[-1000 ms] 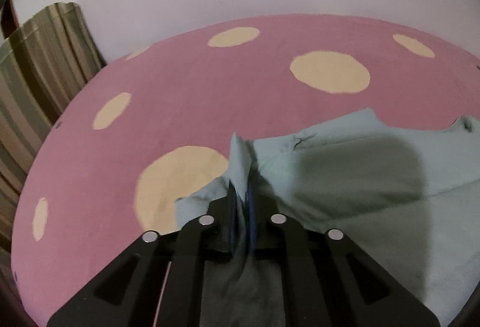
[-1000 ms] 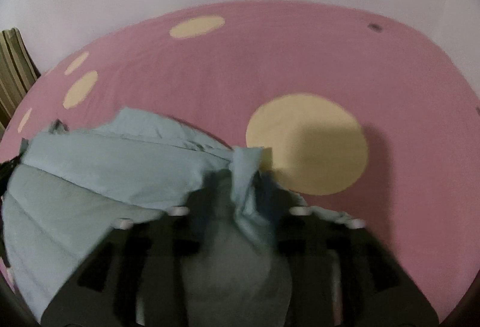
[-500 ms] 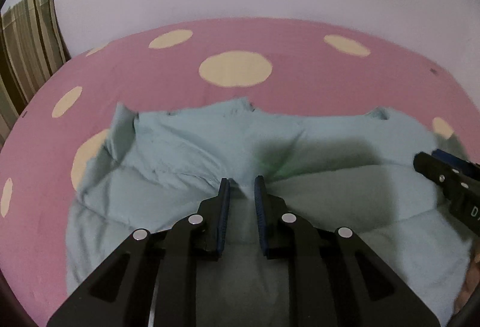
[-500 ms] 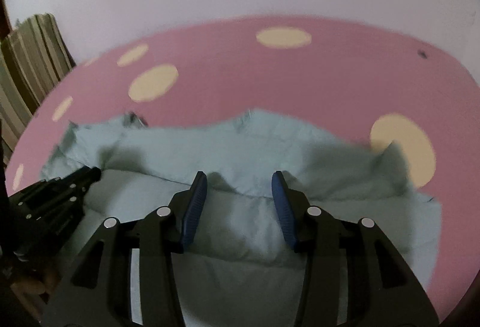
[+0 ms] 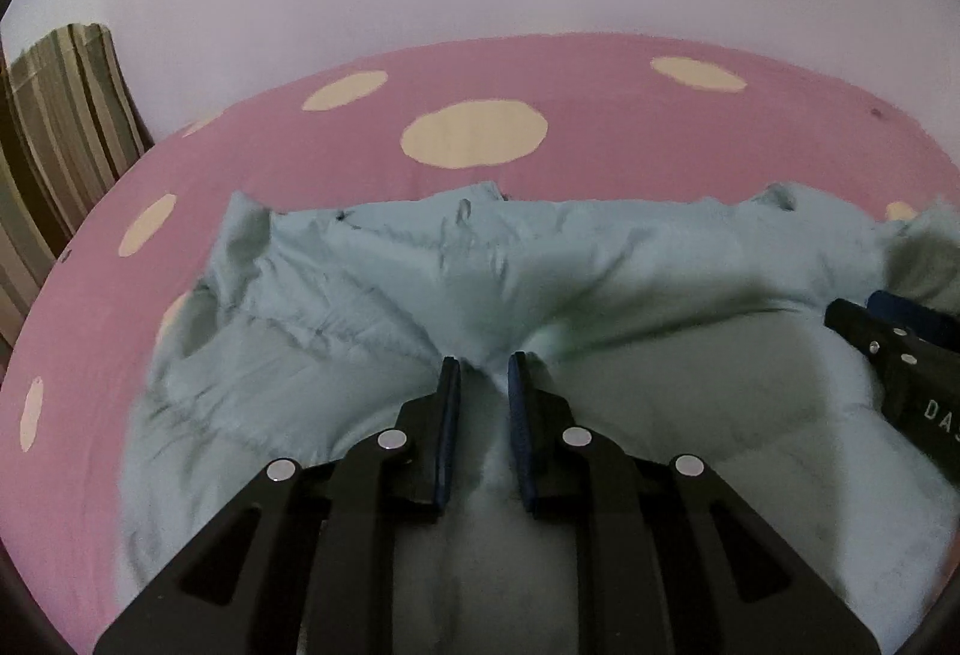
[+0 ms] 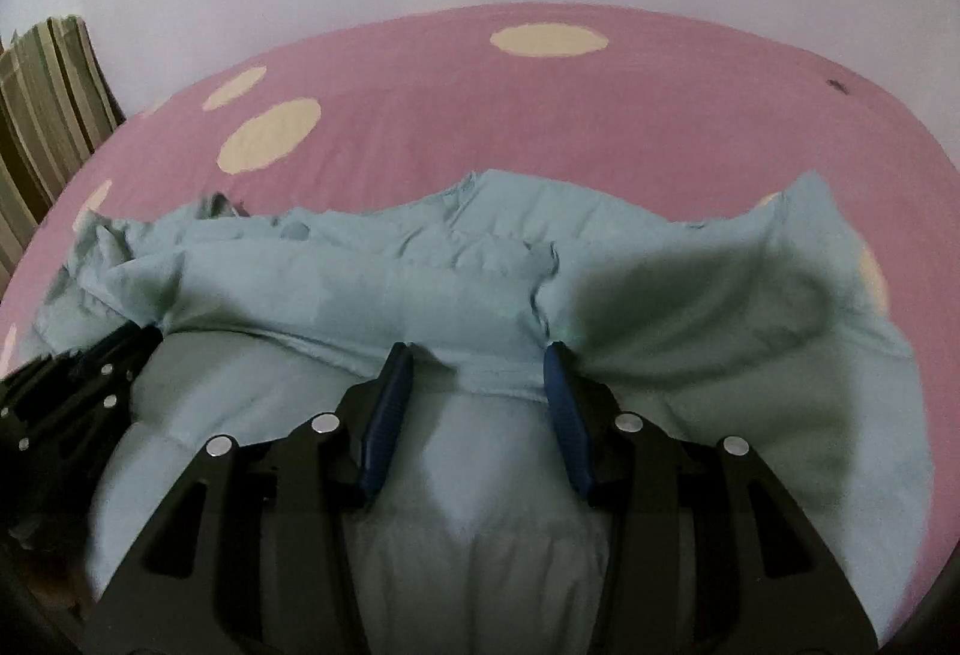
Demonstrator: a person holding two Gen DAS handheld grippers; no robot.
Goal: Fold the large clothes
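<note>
Pale green garment (image 5: 600, 265), laid rumpled on the pink spotted bed (image 5: 540, 72), a fold just released: left gripper (image 5: 483, 373) and right gripper (image 6: 474, 361) fingers parted, empty; a fresh edge is to be gripped next.

Ahead of your left gripper (image 5: 483, 370): rumpled pale-green cloth garment (image 5: 600, 259), then bare pink bedsheet with cream dots (image 5: 600, 162), passable. Far left: striped fabric (image 5: 54, 114) blocks. Right: your right gripper (image 5: 894, 343) close beside, crowding that side.
</note>
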